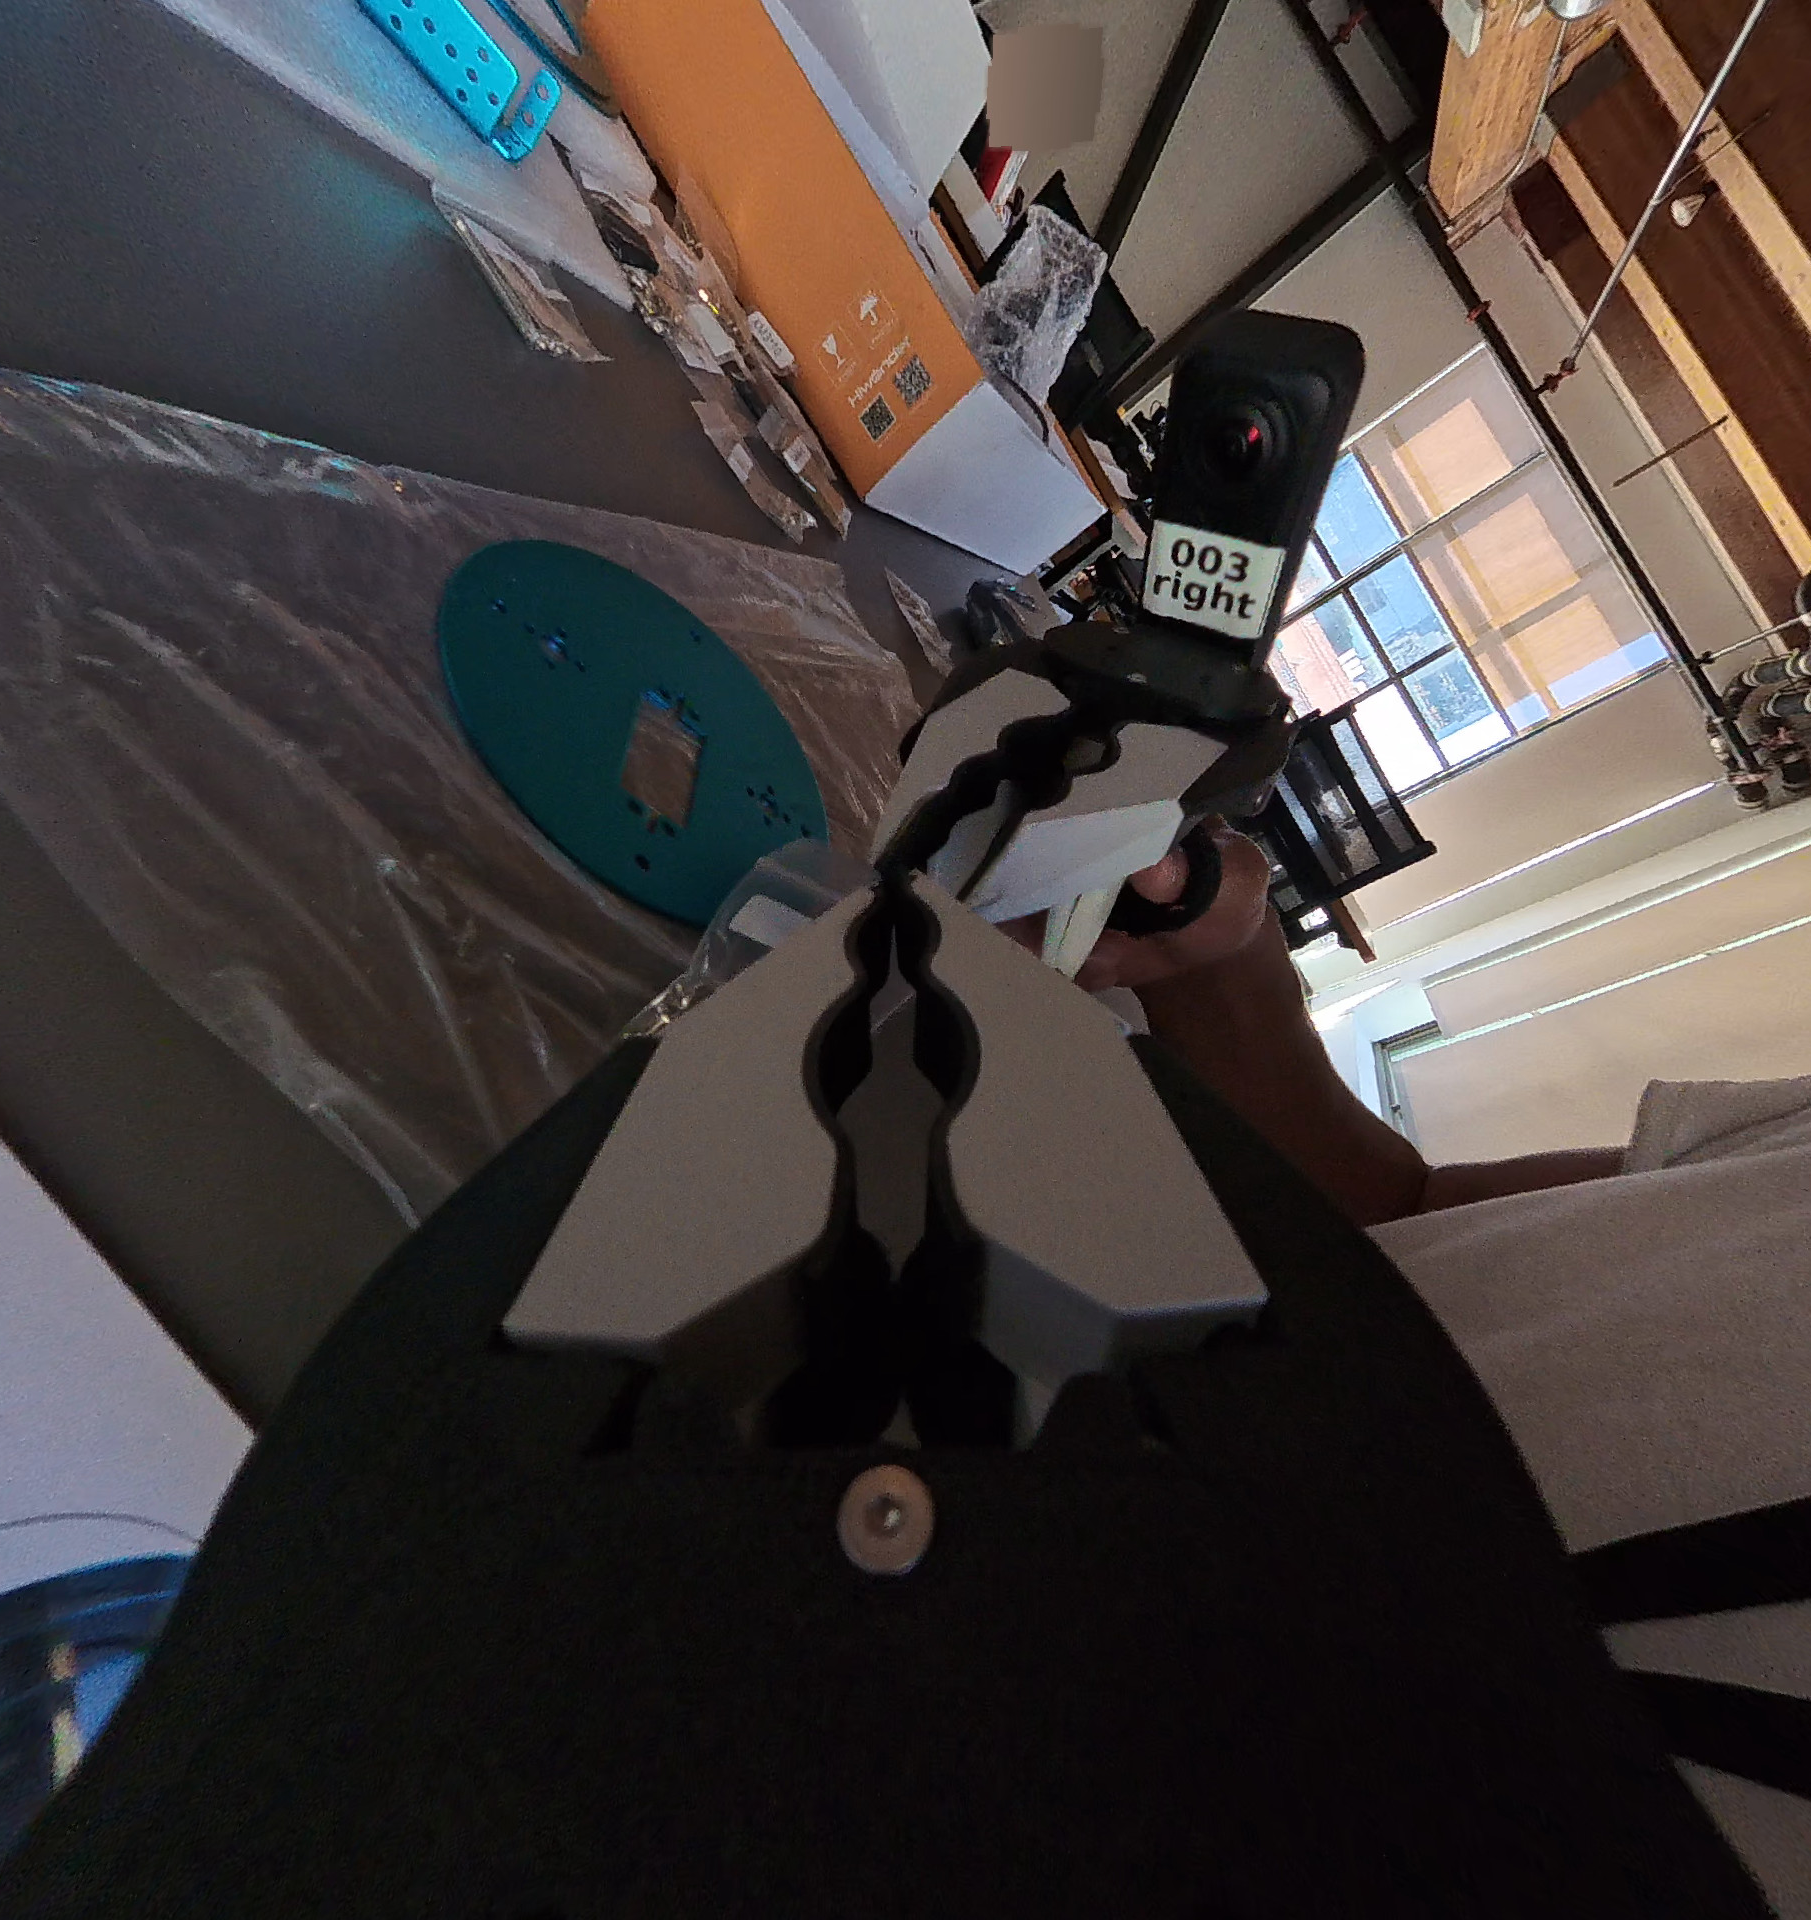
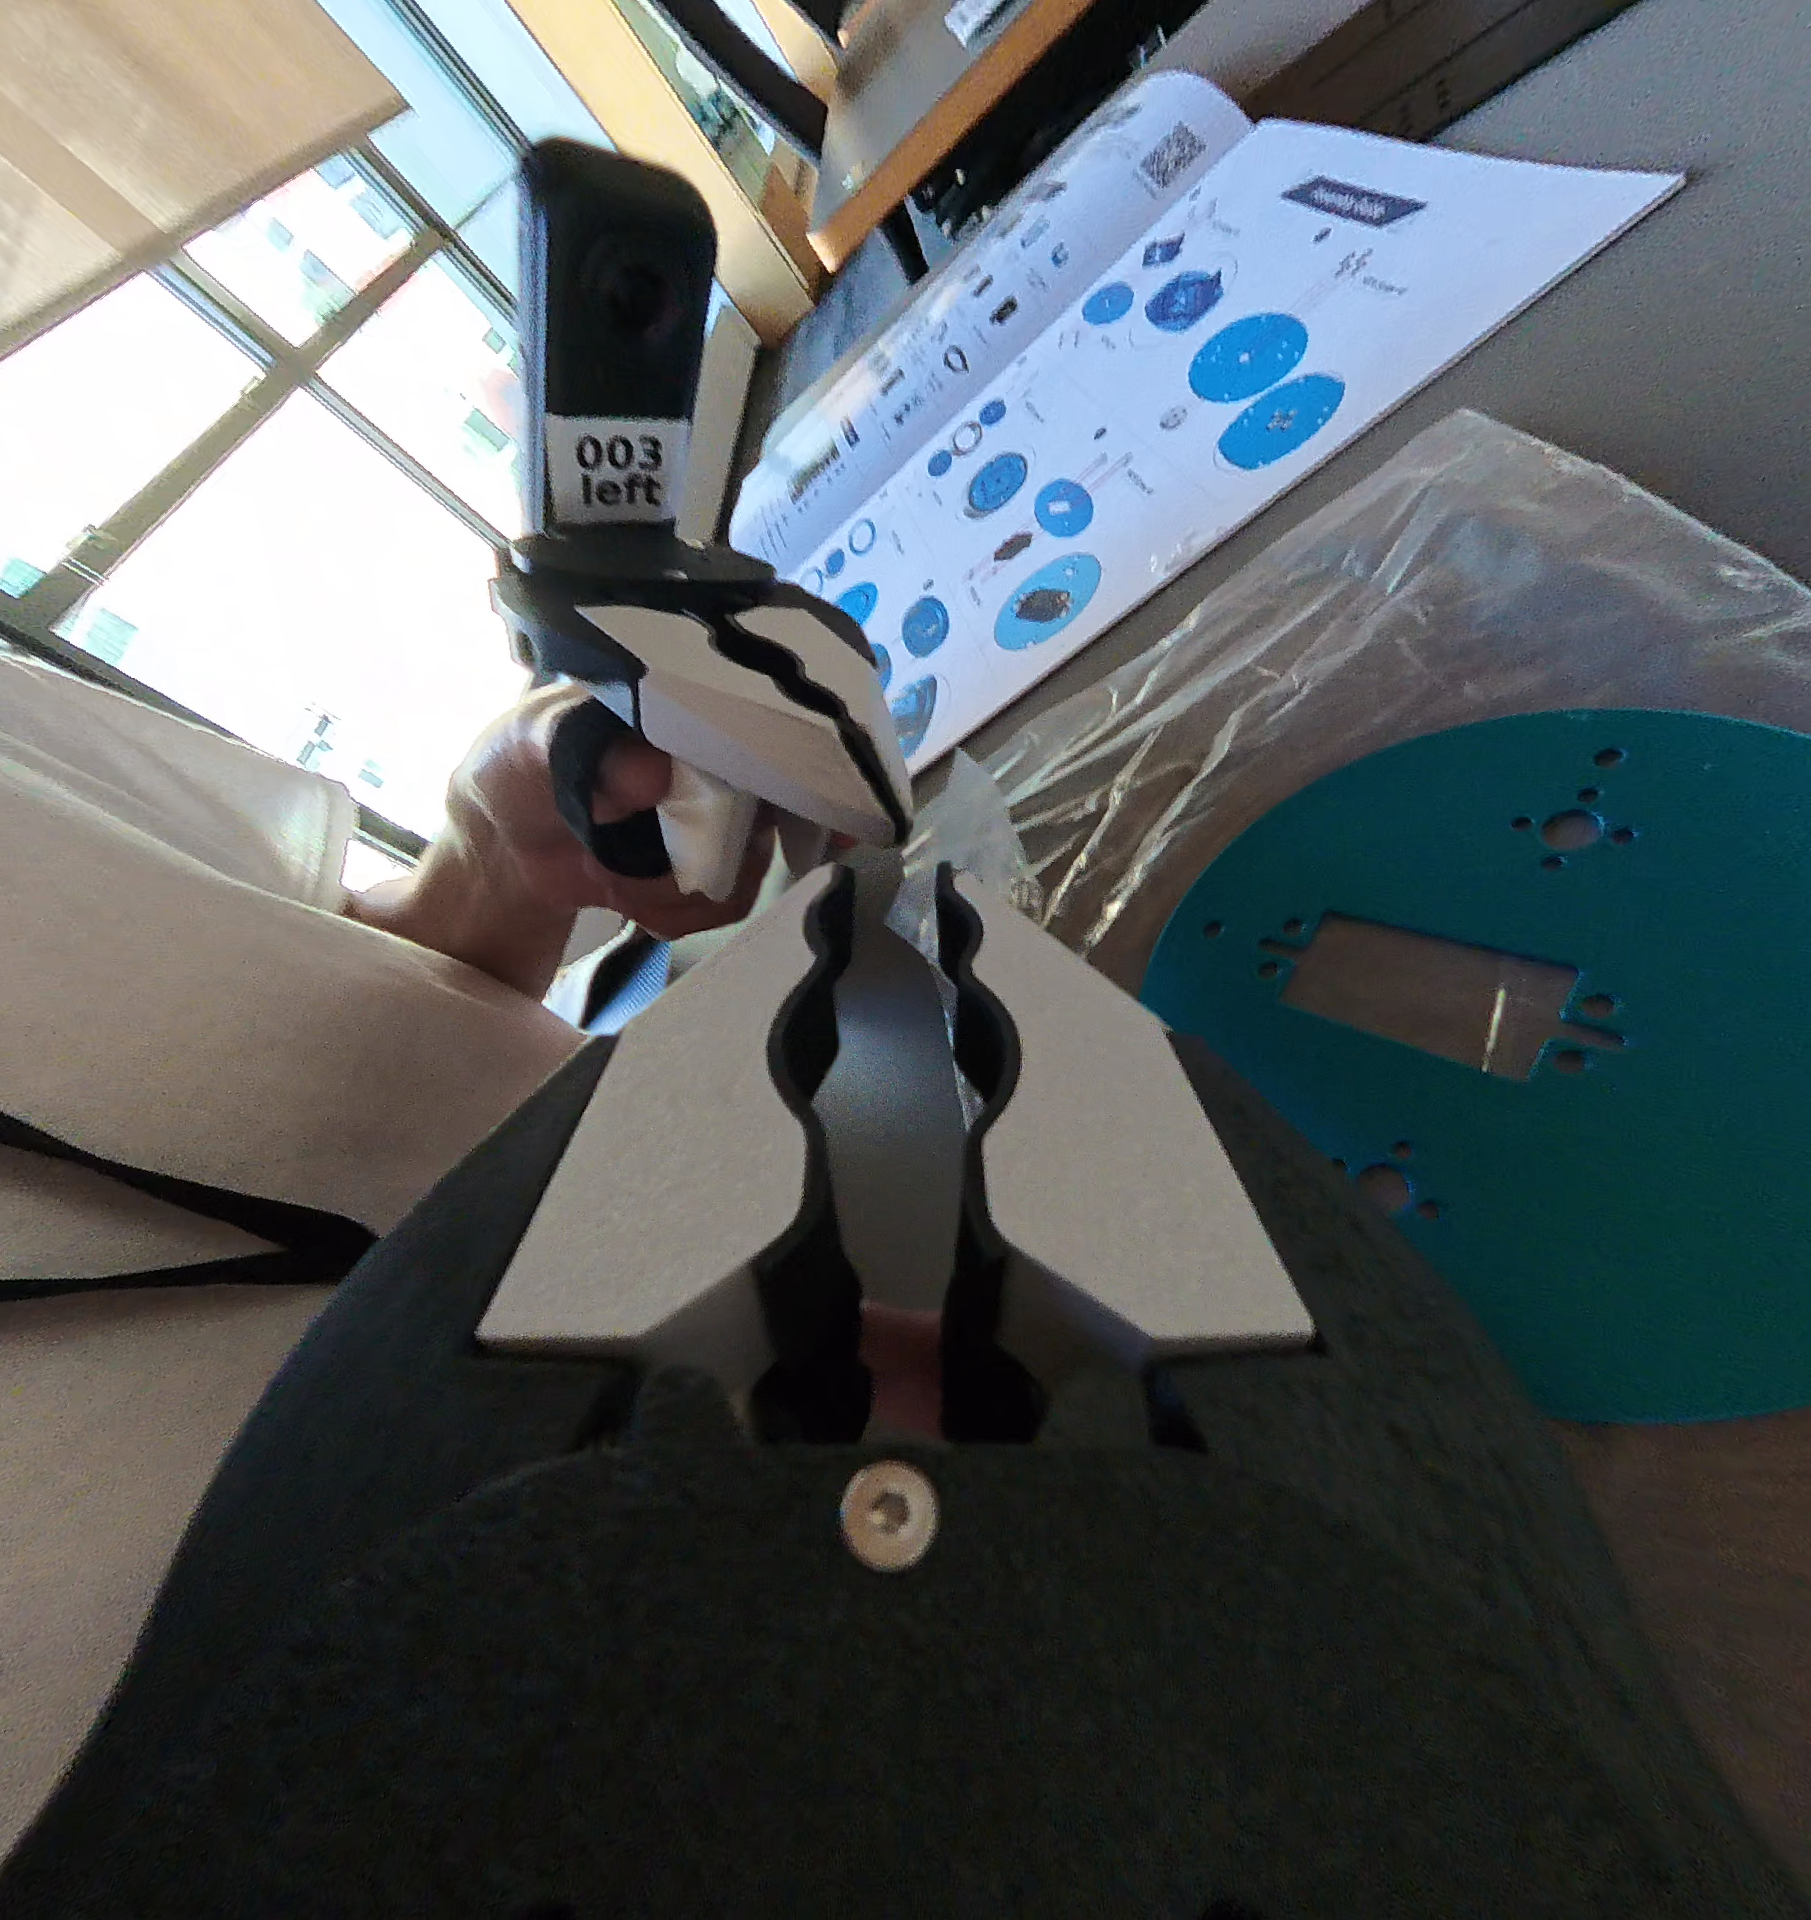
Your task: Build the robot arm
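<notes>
Two grippers, tips nearly meeting over one small clear plastic bag (image 2: 906,904): left gripper (image 1: 893,896) pinching it, right gripper (image 2: 888,883) likewise (fingers narrowly parted around the film). Beneath: teal round plate (image 2: 1566,1060) on crinkled plastic sheet (image 2: 1452,603); instruction booklet (image 2: 1140,343) beyond.

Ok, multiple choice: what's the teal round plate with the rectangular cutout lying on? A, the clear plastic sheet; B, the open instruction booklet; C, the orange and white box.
A: the teal round plate lies flat on the crinkled clear plastic sheet, apart from booklet and box.
</notes>
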`<control>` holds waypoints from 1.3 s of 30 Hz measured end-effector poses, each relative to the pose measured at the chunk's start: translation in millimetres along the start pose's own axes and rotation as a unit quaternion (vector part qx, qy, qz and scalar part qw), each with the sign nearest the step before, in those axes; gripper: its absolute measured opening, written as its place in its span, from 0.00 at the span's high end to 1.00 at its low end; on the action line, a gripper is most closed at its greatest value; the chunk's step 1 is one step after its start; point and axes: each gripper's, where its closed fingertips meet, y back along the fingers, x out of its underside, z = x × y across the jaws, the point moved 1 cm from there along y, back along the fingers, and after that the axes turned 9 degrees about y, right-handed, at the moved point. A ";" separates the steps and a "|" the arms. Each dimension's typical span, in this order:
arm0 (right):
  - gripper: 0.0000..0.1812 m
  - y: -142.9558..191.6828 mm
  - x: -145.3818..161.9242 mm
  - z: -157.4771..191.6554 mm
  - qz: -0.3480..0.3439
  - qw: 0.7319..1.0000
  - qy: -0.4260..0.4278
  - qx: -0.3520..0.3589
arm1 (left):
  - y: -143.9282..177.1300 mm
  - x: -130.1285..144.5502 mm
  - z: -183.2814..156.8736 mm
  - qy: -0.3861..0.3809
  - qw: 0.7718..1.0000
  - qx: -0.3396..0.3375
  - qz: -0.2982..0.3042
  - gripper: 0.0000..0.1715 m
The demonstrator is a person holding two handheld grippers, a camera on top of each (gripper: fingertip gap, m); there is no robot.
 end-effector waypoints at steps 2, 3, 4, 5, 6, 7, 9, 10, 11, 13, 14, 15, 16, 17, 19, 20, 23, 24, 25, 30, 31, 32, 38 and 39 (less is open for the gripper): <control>0.89 1.1 -3.3 1.5 -0.012 1.000 -0.015 -0.014 | -0.7 -0.5 -0.9 0.006 1.000 0.009 -0.001 1.00; 0.88 0.1 -1.7 1.4 -0.008 1.000 -0.019 -0.017 | -1.6 -0.2 -1.0 0.008 1.000 0.011 0.001 1.00; 0.87 -1.7 1.6 -0.9 0.001 1.000 -0.019 -0.011 | -2.4 -0.4 0.1 0.009 1.000 0.009 0.000 1.00; 0.88 -3.6 5.6 -5.2 0.011 1.000 -0.015 0.003 | -3.0 -0.8 1.3 0.011 1.000 0.006 -0.001 1.00; 0.91 -5.2 9.5 -9.4 0.024 1.000 -0.010 0.017 | -3.3 -1.7 3.0 0.014 1.000 0.001 -0.003 1.00; 0.95 -6.3 12.7 -12.5 0.035 0.999 -0.004 0.030 | -2.9 -3.2 5.6 0.017 1.000 -0.008 -0.007 1.00; 0.98 -6.5 15.4 -18.4 0.047 0.997 0.004 0.055 | -0.6 -5.7 13.3 0.010 0.999 -0.039 -0.013 1.00; 0.98 -4.9 15.1 -18.7 0.048 0.997 0.009 0.058 | 0.8 -5.4 17.8 -0.002 0.998 -0.059 -0.009 1.00; 0.97 -1.2 12.2 -18.3 0.042 0.997 0.012 0.058 | 2.2 -4.9 21.4 -0.017 0.997 -0.079 -0.004 1.00; 0.95 12.9 1.9 -23.3 0.016 0.997 0.003 0.069 | 4.9 -4.9 25.1 -0.051 0.993 -0.109 0.000 0.93; 0.94 20.3 -0.3 -29.5 0.011 0.997 -0.006 0.082 | 5.9 -4.4 26.7 -0.068 0.990 -0.123 0.003 0.91; 0.94 25.6 1.8 -37.0 0.017 0.995 -0.013 0.098 | 6.5 -3.4 27.9 -0.085 0.987 -0.135 0.007 0.90; 0.94 28.3 6.9 -43.8 0.031 0.993 -0.015 0.115 | 6.2 -1.5 29.1 -0.099 0.984 -0.146 0.013 0.90; 0.93 27.3 12.7 -45.9 0.045 0.992 -0.018 0.118 | 5.0 1.2 30.1 -0.111 0.982 -0.153 0.020 0.90; 0.92 20.1 22.9 -45.3 0.069 0.991 -0.034 0.107 | 0.1 6.7 29.9 -0.123 0.979 -0.156 0.035 0.90; 0.91 16.6 26.7 -45.9 0.079 0.990 -0.039 0.107 | -2.7 8.9 29.7 -0.125 0.979 -0.156 0.040 0.91; 0.92 11.1 24.3 -43.3 0.075 0.992 -0.044 0.096 | -8.1 16.0 36.2 -0.133 0.973 -0.178 0.061 1.00; 0.92 10.1 24.3 -44.7 0.076 0.991 -0.049 0.097 | -8.9 18.3 38.7 -0.139 0.970 -0.188 0.070 1.00; 0.92 8.6 25.1 -45.2 0.079 0.991 -0.056 0.095 | -9.3 20.5 41.2 -0.143 0.966 -0.199 0.080 1.00; 1.00 3.3 27.6 -46.6 0.100 0.988 -0.034 0.115 | -11.1 23.6 46.6 -0.153 0.958 -0.219 0.102 1.00; 1.00 2.5 25.0 -43.7 0.096 0.988 -0.013 0.117 | -11.3 23.0 46.5 -0.153 0.959 -0.218 0.101 1.00; 1.00 1.4 20.5 -37.5 0.086 0.990 0.007 0.109 | -11.1 20.8 45.4 -0.155 0.959 -0.217 0.095 1.00; 1.00 2.4 1.6 -21.4 0.070 0.968 0.174 0.165 | -5.5 -5.9 4.9 -0.093 0.991 -0.101 -0.005 0.95; 1.00 1.3 -0.1 -18.9 0.070 0.964 0.193 0.171 | -4.7 -6.7 4.0 -0.079 0.993 -0.091 -0.006 0.93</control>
